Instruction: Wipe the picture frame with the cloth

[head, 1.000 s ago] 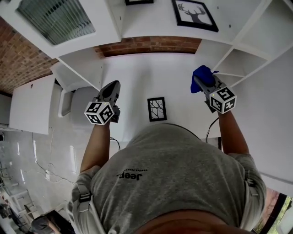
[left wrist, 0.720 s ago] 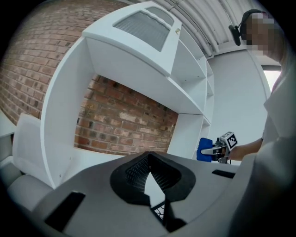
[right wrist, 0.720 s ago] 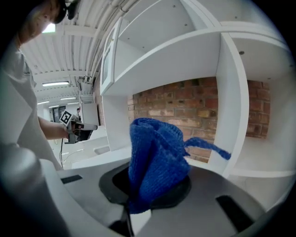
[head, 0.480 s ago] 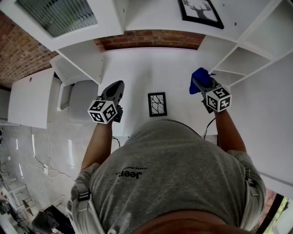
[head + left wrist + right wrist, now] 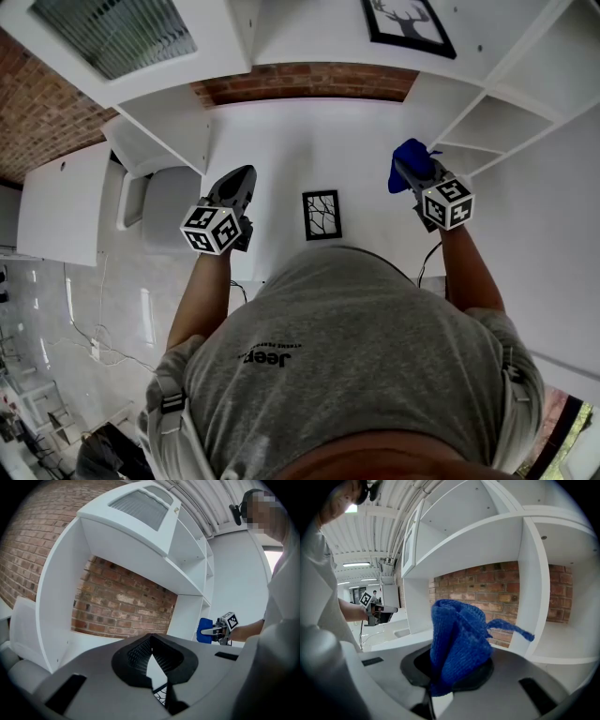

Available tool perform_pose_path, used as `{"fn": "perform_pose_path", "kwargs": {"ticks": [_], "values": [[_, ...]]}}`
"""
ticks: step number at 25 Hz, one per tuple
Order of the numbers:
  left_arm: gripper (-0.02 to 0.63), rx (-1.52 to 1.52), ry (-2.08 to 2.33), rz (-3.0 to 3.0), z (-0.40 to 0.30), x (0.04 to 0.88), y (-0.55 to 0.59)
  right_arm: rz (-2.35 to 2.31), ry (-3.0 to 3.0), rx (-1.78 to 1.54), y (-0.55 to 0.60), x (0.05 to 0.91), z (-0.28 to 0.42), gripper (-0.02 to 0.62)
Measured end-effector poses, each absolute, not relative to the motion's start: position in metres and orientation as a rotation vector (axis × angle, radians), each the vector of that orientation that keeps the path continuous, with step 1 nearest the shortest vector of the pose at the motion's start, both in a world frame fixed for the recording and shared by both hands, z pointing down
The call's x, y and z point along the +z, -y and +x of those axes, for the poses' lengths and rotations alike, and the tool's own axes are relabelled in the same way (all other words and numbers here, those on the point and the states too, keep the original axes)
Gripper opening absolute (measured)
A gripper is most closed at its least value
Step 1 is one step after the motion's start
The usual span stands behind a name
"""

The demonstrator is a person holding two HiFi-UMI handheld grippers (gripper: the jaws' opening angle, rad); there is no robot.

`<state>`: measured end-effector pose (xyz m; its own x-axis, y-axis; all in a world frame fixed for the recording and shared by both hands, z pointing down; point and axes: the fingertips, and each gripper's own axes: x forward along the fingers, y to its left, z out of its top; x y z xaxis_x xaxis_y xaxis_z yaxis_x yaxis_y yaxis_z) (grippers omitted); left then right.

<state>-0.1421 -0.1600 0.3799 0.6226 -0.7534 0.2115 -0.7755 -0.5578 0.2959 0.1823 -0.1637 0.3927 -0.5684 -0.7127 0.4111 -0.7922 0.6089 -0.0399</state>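
A small black picture frame (image 5: 322,215) lay flat on the white tabletop (image 5: 309,150), at the near edge, just in front of the person in the grey shirt (image 5: 347,366). It held a picture of thin black branching lines on white. The left hand-held gripper (image 5: 239,178) was to the left of the frame and the right hand-held gripper (image 5: 410,169) was to the right, a little farther away. The frame sat between them and neither one touched it. In the left gripper view the two dark jaws were closed with their tips together, and nothing was held between them; a corner of the frame peeked out below them. The right hand-held gripper was closed tight on a blue knitted cloth (image 5: 457,644). The cloth stood up in a bunch out of the jaws, and one loose strand stuck out to the right. It was held up in the air, above the tabletop and well apart from the frame. Just past the cloth, on the right, stood a white shelf unit (image 5: 487,131) with open boxes in it. Behind the tabletop was a red brick wall (image 5: 309,82). Higher up, on a white shelf, there was a bigger black frame with a deer picture (image 5: 409,26) in it. At the far left a white cupboard (image 5: 117,33) had a ribbed glass door, and I could not tell what was inside it.
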Motion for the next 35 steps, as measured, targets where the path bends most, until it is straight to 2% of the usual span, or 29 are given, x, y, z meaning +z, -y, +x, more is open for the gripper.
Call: {"fn": "perform_pose_path", "kwargs": {"ticks": [35], "values": [[0.020, 0.065, 1.205, 2.487, -0.1410, 0.3745, 0.1554, 1.189, 2.466, 0.254, 0.1596, 0.3882, 0.1785, 0.052]]}}
